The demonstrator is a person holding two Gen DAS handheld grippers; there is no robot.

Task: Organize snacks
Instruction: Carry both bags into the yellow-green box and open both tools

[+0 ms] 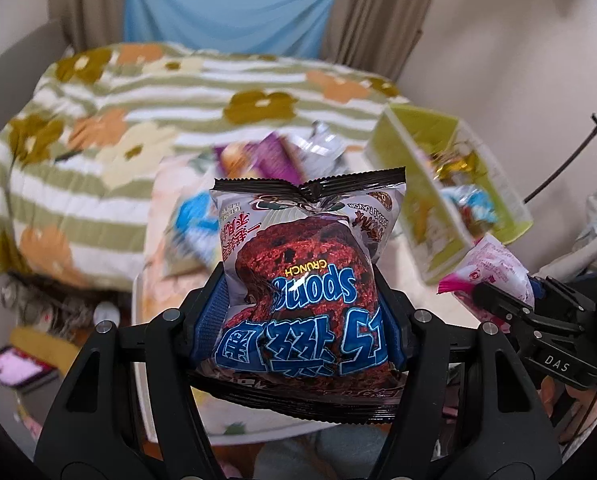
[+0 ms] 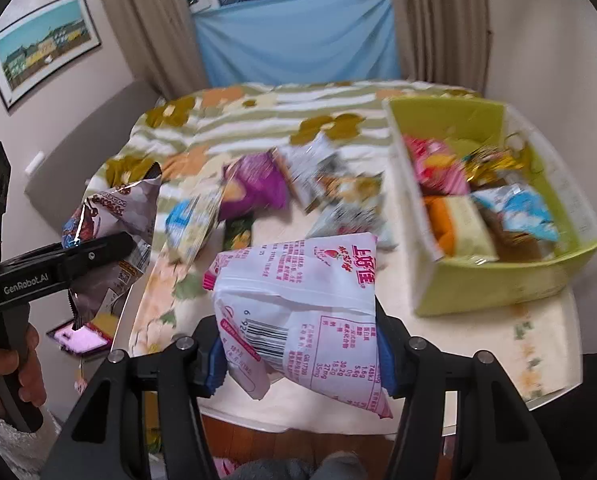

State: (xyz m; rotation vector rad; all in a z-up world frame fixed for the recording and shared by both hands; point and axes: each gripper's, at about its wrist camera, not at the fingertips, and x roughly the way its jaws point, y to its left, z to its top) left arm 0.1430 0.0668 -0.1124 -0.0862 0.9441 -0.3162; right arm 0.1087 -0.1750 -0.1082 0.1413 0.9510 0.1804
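1. While you hold both grippers up over the surface, each one carries a snack: your left gripper has its fingers pressed on the sides of a chocolate bag, silver and brown with blue lettering, which stands upside down to the left wrist camera.
2. Your right gripper has its fingers closed on a pink bag, white with pink print and a barcode facing the camera, tilted with one corner hanging below the fingers.
3. Both bags are clear of the surface; nothing under them touches them.
4. From the right wrist view, your left gripper shows at the far left edge with the chocolate bag clamped in it, and your left hand grips its handle.
5. A green box sits on the right part of the surface and already holds several packets: pink, orange, pale green, blue and a gold one.
6. Loose snacks lie between the box and the left edge: a purple bag, a blue-and-white bag and some silver packets, all blurred.
7. A striped floral blanket covers the bed beyond the surface, with a blue cloth and curtains behind.
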